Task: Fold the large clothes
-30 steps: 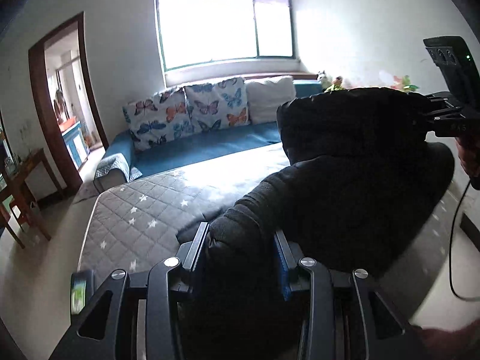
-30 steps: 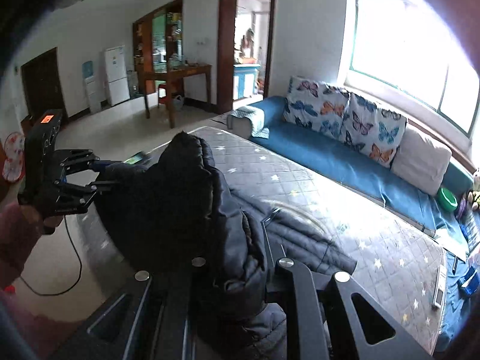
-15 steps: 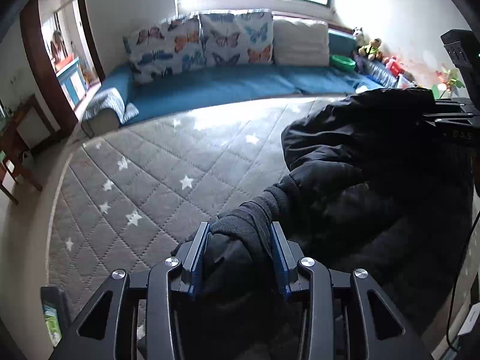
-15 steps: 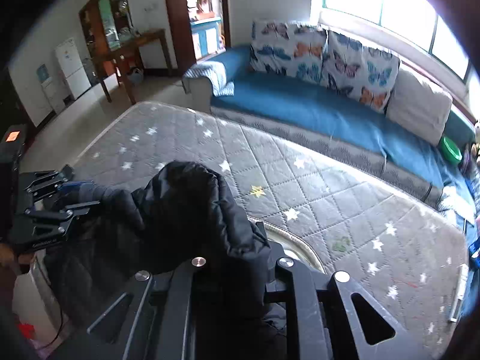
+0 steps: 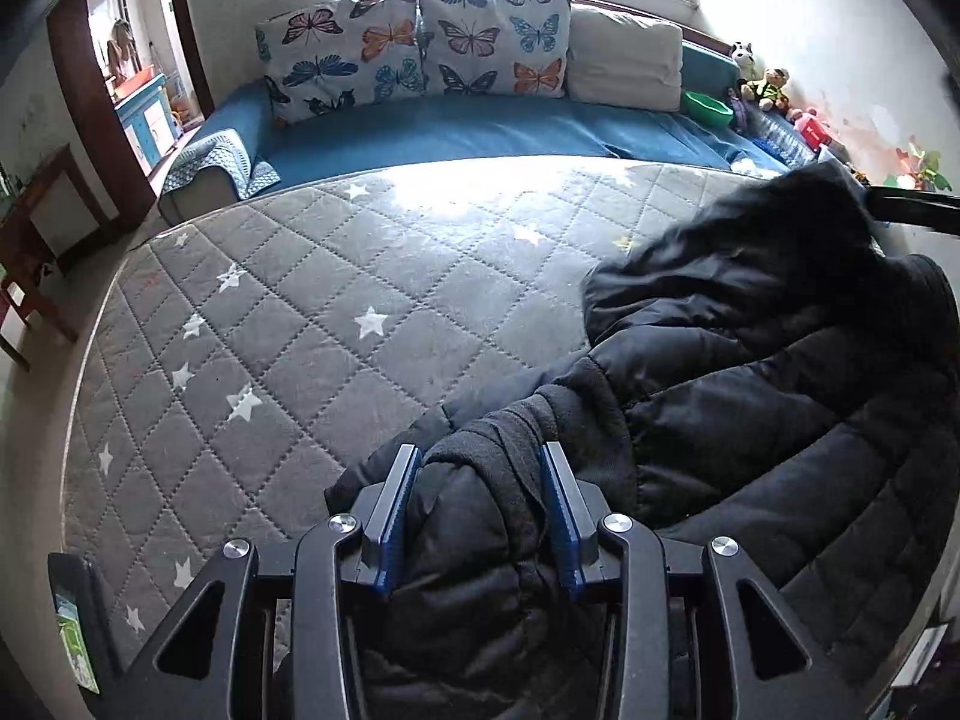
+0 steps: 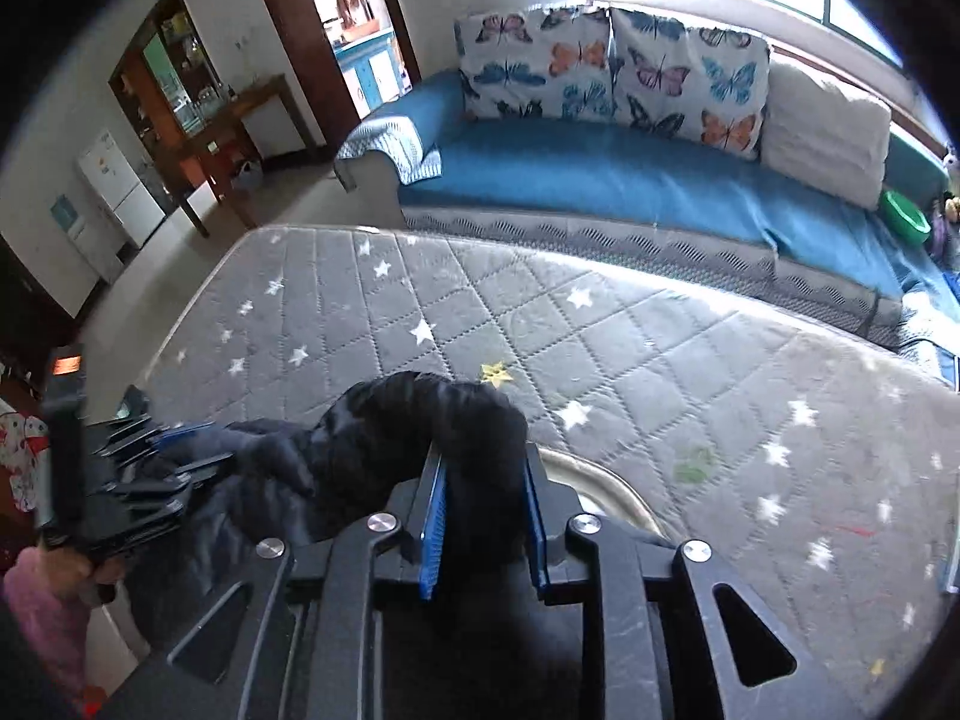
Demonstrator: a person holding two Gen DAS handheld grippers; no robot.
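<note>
Jacket: a black padded jacket (image 5: 750, 396) lies bunched at the near right part of the bed (image 5: 336, 312), its quilted panels puffy and faintly shiny, with a matt fleecy knit cuff (image 5: 510, 438) at the end of one sleeve.
Change since a second ago: then the jacket was held up well clear of the bed, hiding much of the room behind it; now it has come down and most of it rests on the quilted surface, with the sofa in plain sight above it.
Left gripper: the left gripper (image 5: 483, 498) is clamped on the cuffed sleeve end, both blue pads pressed into the cloth, the rest of the jacket spreading away to its right.
Right gripper: the right gripper (image 6: 483, 516) has a rounded fold of jacket (image 6: 420, 432) between its blue pads, and its jaws are opening; from here the pads seem to touch the cloth on both sides, though the fold's bulk hides how firmly.
Across the jacket: in the right view the left gripper (image 6: 156, 456) shows blurred at the far left, held by a hand (image 6: 66, 564) with a pink sleeve.
Bed: grey cover, stitched in diamonds, scattered with white stars.
Behind: a blue sofa (image 5: 468, 126) with butterfly cushions (image 5: 414, 54) and a plain cream one.
</note>
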